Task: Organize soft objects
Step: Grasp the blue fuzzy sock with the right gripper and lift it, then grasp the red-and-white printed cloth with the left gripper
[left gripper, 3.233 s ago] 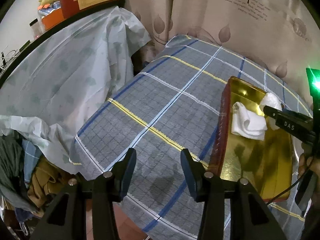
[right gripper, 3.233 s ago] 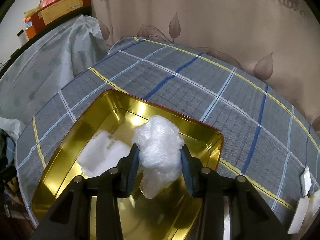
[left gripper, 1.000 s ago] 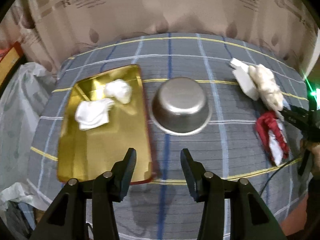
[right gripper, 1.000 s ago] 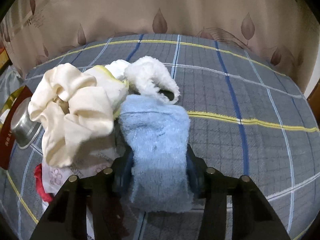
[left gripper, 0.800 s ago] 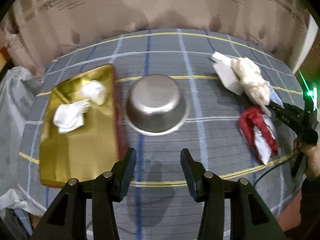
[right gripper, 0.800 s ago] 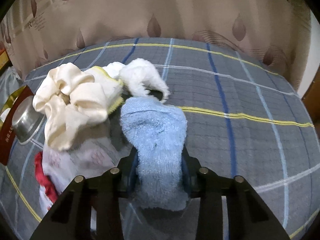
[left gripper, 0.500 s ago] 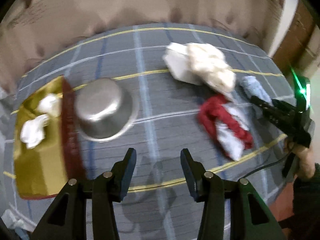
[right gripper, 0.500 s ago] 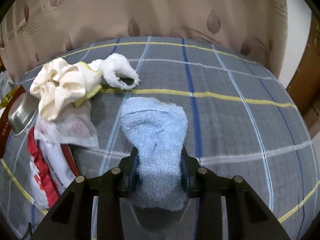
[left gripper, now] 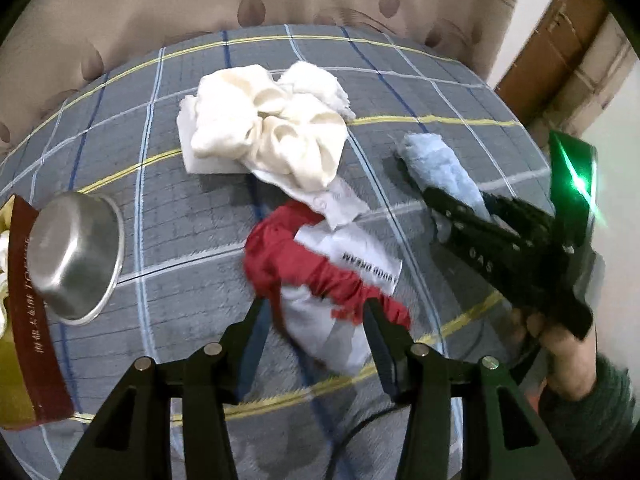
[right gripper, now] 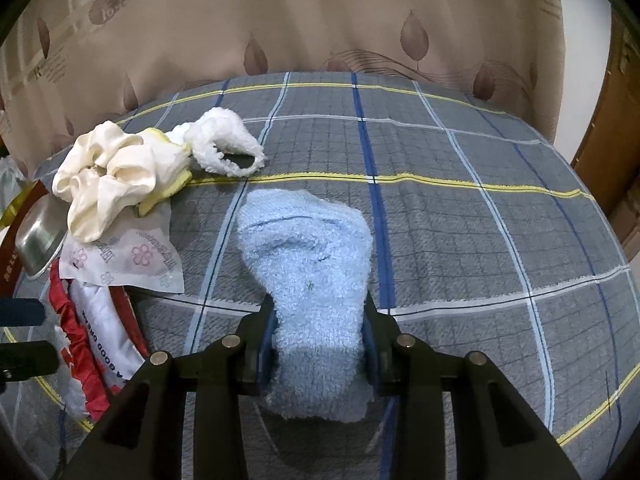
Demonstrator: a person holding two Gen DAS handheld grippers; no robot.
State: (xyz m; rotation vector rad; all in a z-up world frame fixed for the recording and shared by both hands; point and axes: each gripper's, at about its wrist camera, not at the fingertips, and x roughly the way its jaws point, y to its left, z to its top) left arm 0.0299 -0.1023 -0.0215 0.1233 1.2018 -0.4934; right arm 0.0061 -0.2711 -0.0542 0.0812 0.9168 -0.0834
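My right gripper (right gripper: 318, 320) is shut on a fluffy light-blue cloth (right gripper: 308, 248), which hangs forward over the checked tablecloth. The left wrist view shows the same gripper (left gripper: 456, 196) at the right with the blue cloth (left gripper: 436, 160) in its jaws. My left gripper (left gripper: 314, 308) is open and points down at a red-and-white bag (left gripper: 308, 272), whose lower end lies between the fingertips; the pads are not pressing on it. A cream cloth bundle (left gripper: 276, 136) and a white fluffy cloth (left gripper: 316, 84) lie behind the bag.
An upturned steel bowl (left gripper: 72, 252) sits beside a gold tray with a red rim (left gripper: 24, 320) at the left edge. A white printed wrapper (right gripper: 132, 260) lies under the cream bundle (right gripper: 108, 176). A person's hand (left gripper: 560, 336) holds the right gripper. A curtain hangs behind the table.
The left gripper swung right from the gold tray, past the bowl, to the red-and-white bag. The right gripper closed on the blue cloth and drew it away from the cream pile.
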